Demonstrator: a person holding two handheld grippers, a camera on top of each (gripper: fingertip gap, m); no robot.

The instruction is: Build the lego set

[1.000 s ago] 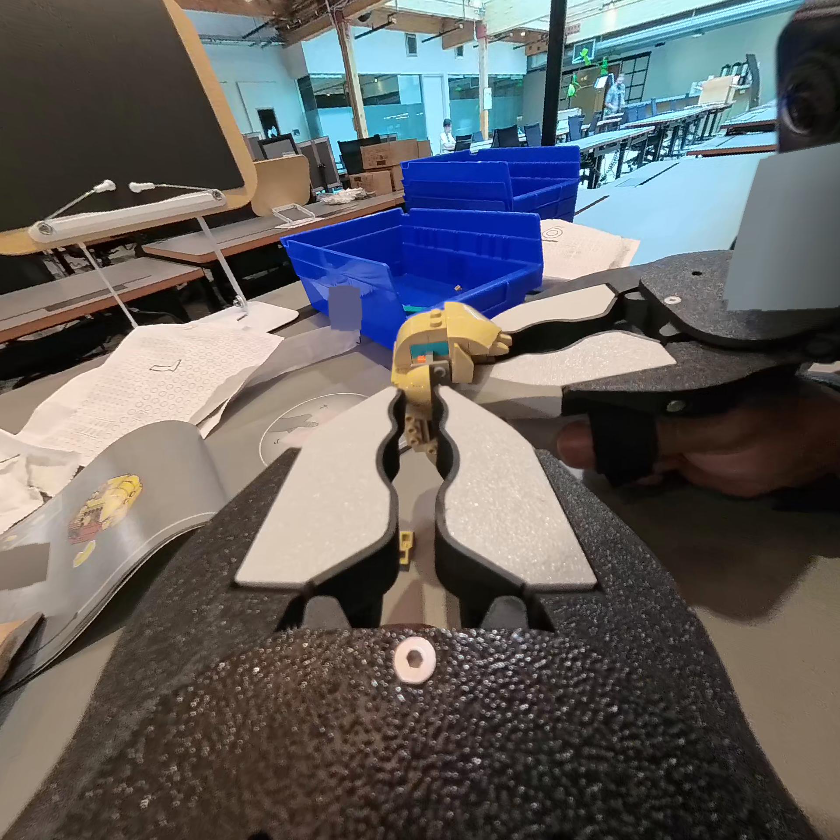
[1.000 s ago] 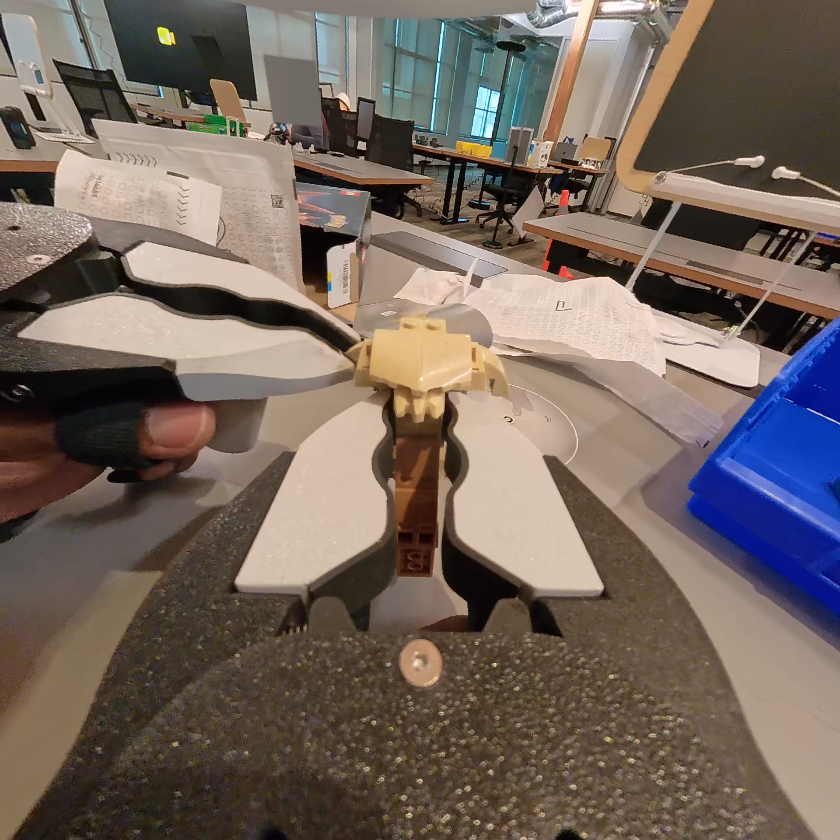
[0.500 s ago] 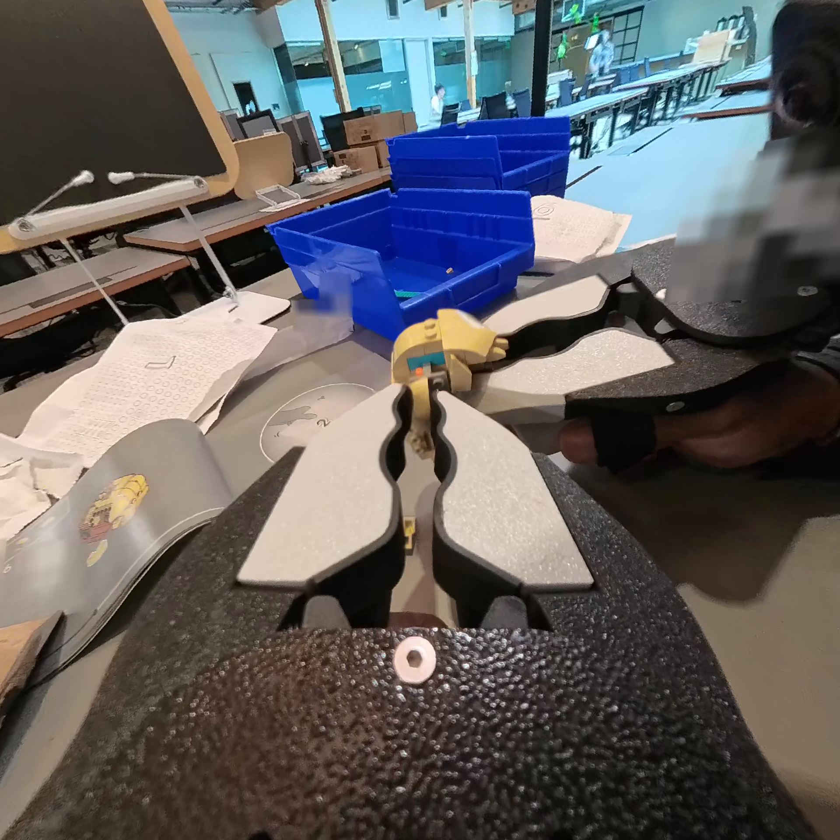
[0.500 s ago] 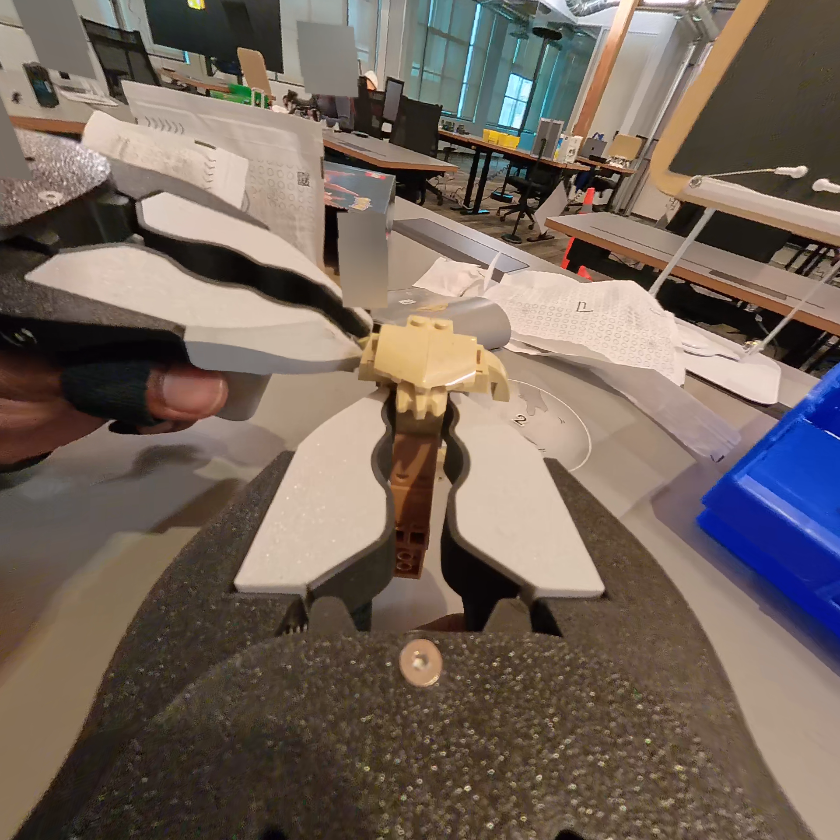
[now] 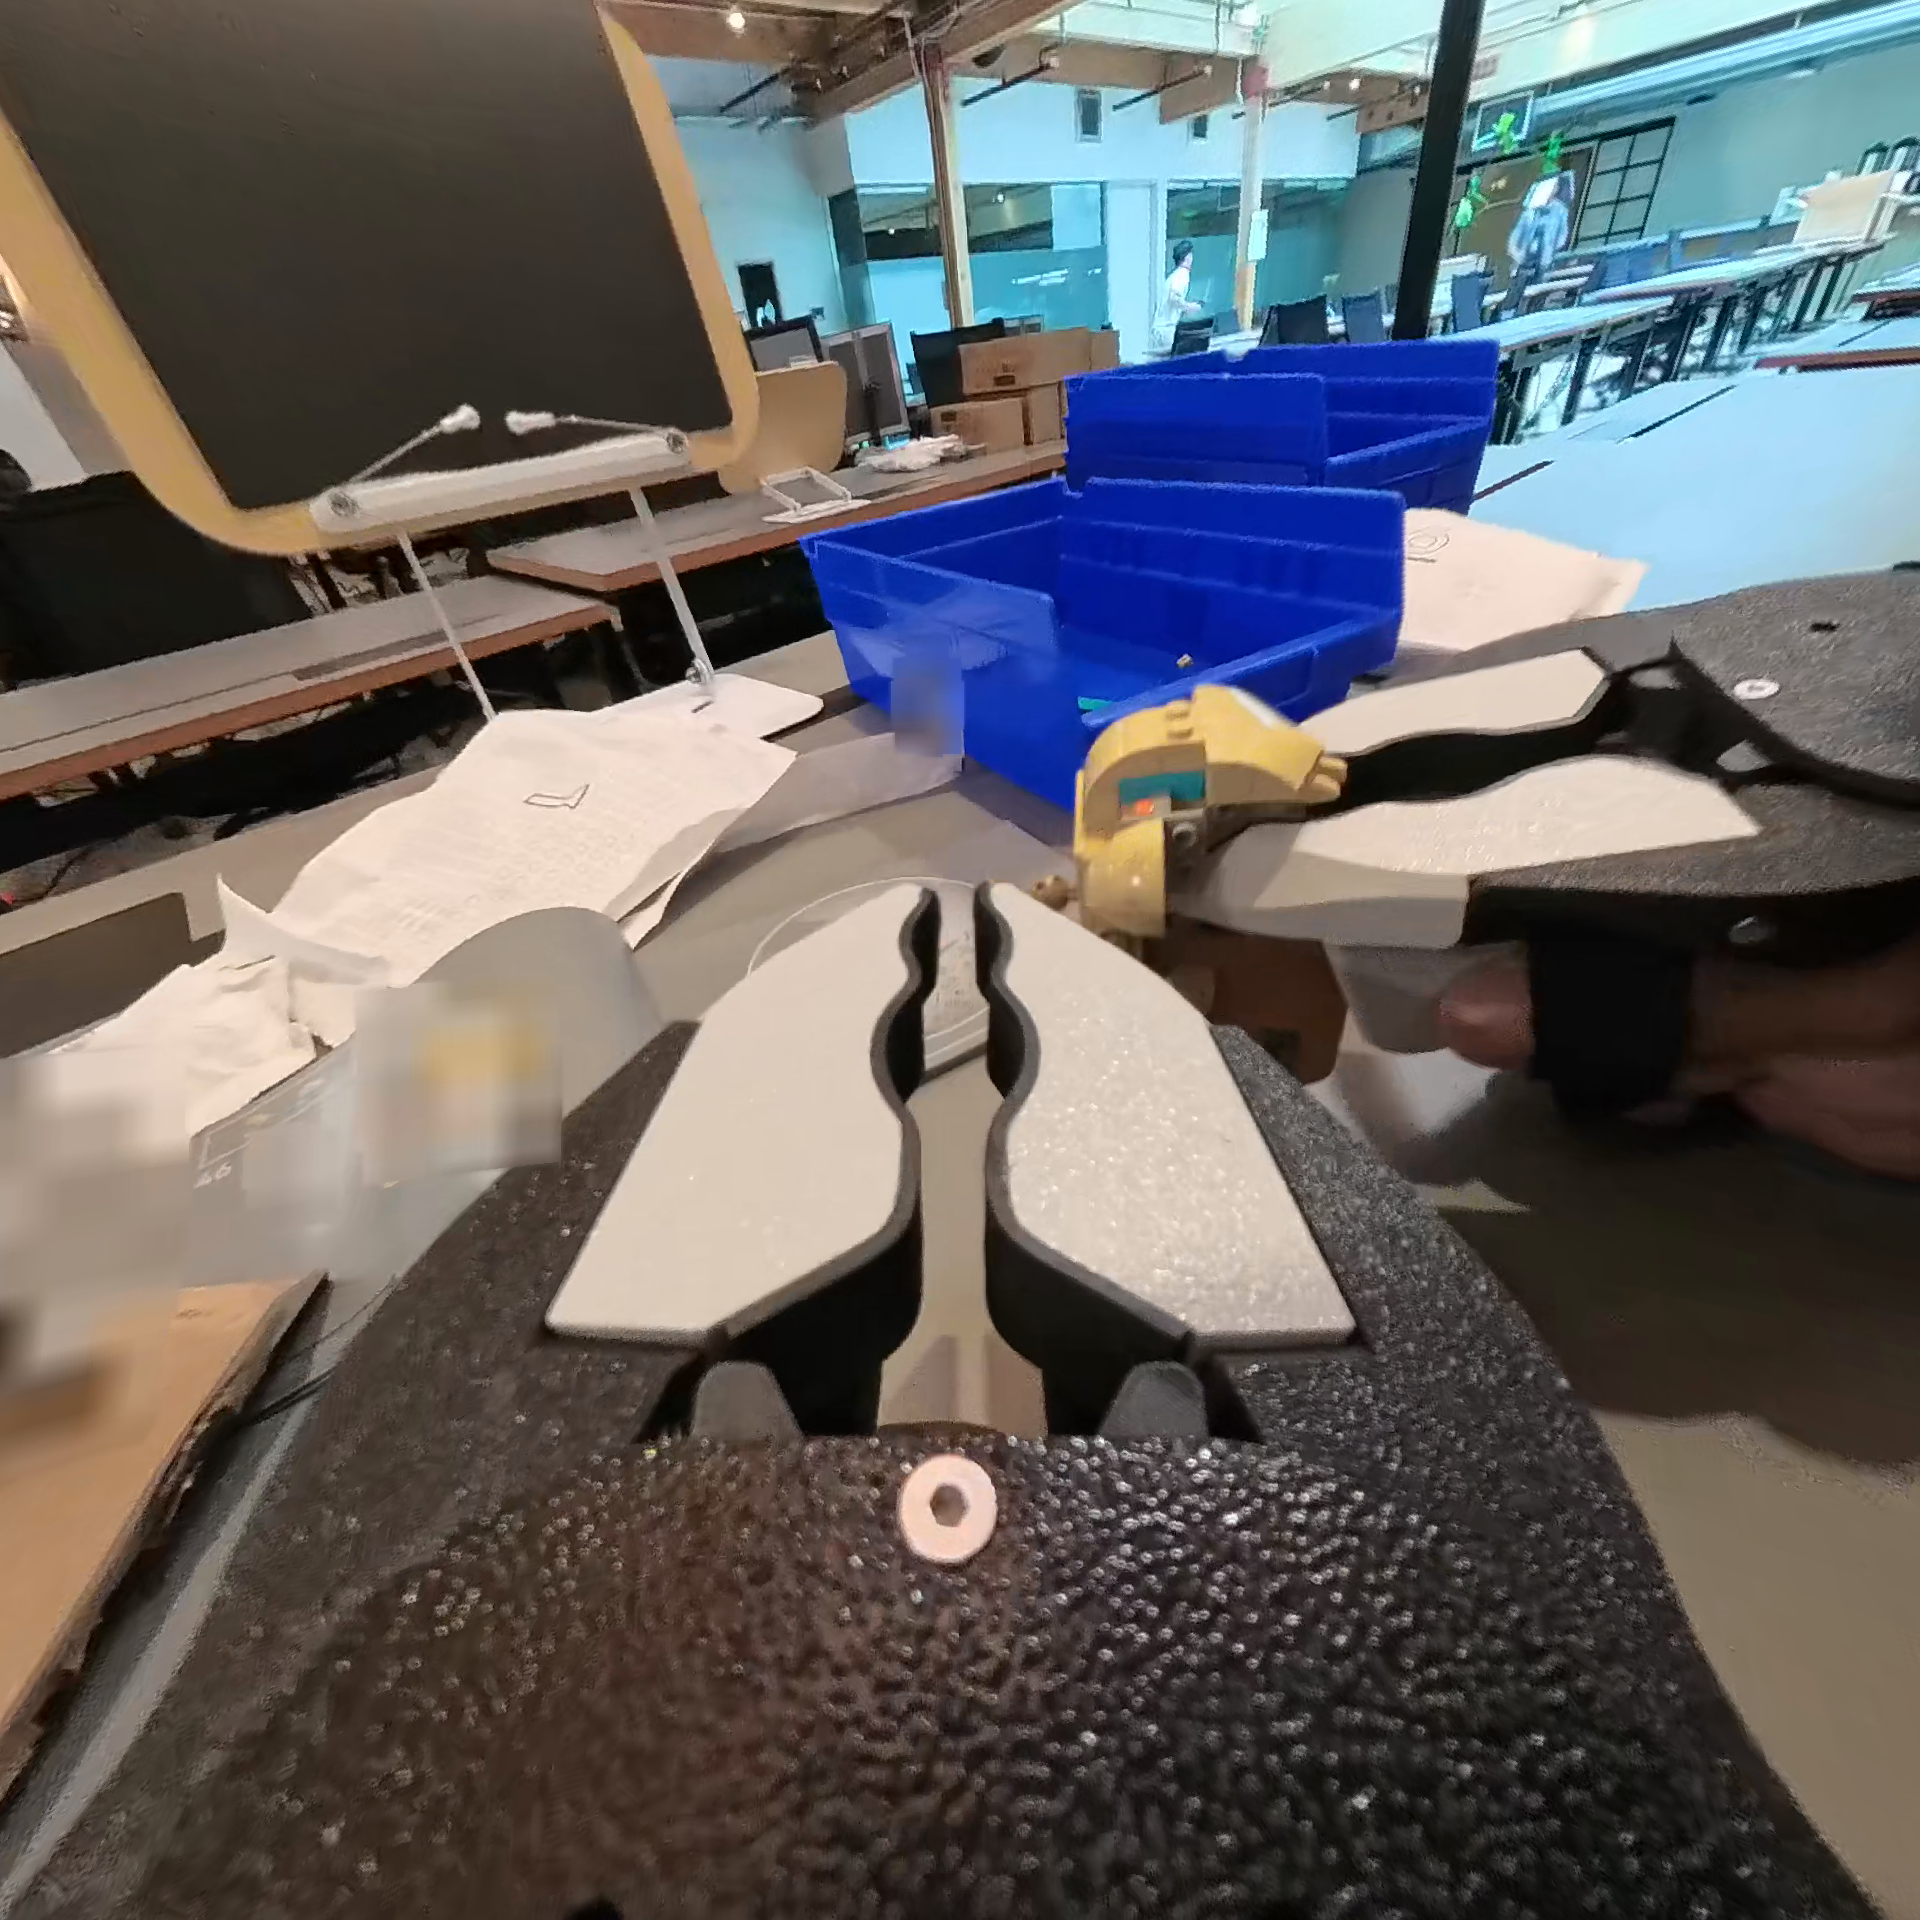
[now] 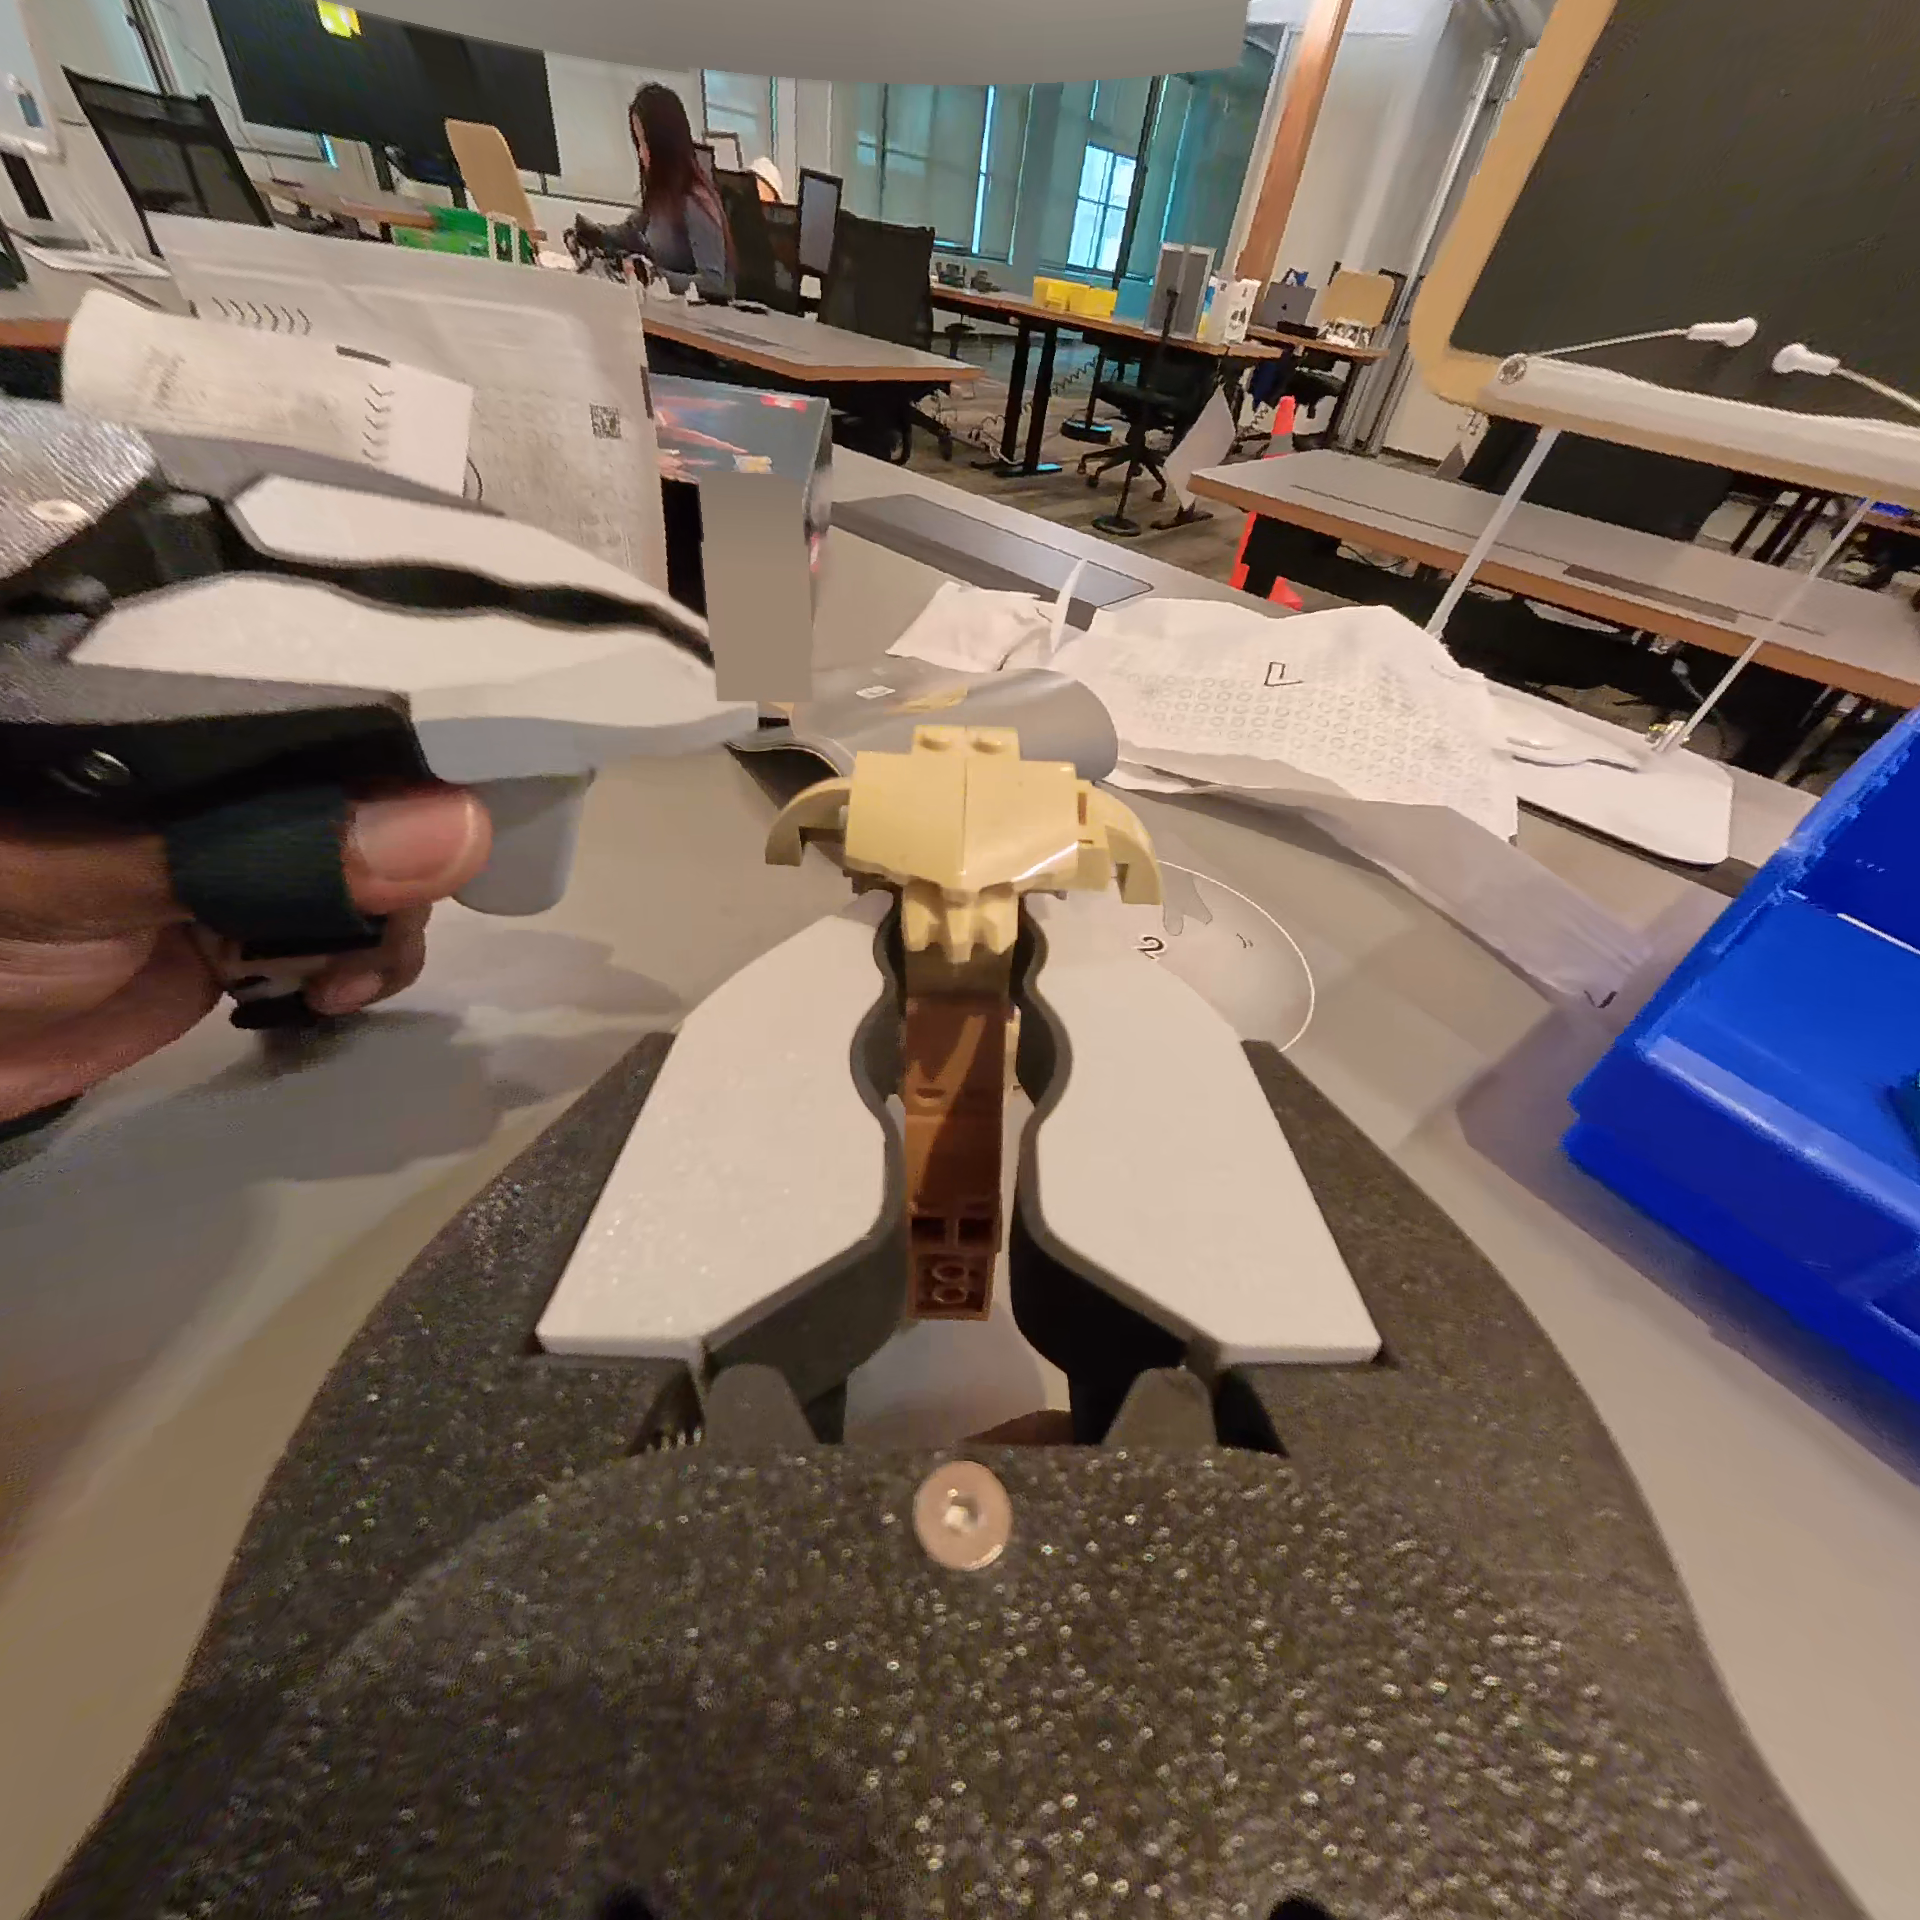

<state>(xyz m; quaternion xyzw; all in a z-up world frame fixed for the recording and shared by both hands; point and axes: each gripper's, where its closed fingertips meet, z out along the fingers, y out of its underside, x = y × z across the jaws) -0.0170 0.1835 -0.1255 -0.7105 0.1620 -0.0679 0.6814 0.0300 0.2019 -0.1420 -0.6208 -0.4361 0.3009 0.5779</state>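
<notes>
Toy brick figure (image 6: 961, 831), tan on top with a brown body, is pinched between the pads of the right gripper (image 6: 956, 935); its tan head sticks out past the fingertips and its brown body runs back between the fingers. In the left wrist view this figure (image 5: 1195, 779) sits at about 1 o'clock from the left gripper's tips.

Two blue bins stand on the grey table (image 5: 1662, 1351). The nearer blue bin (image 5: 1091, 603), at about 12 o'clock in the left view, holds a small teal piece (image 5: 1107, 704) and a tiny tan bit on its floor. The farther blue bin (image 5: 1299, 416) stands behind it; its contents cannot be seen. A corner of a blue bin (image 6: 1766, 1091) also shows at 3 o'clock in the right view.

A hand (image 5: 1662, 1039) with a dark strap on one finger grips the right gripper from below, coming in from 3 o'clock. The other hand (image 6: 208, 914) holds the left gripper from 9 o'clock.

The left gripper (image 5: 961, 904) has its fingers nearly together, a narrow slit between them with nothing in it, just beside the figure. White papers (image 5: 520, 831) and a curled grey booklet (image 5: 520, 987) lie at 10 o'clock.
</notes>
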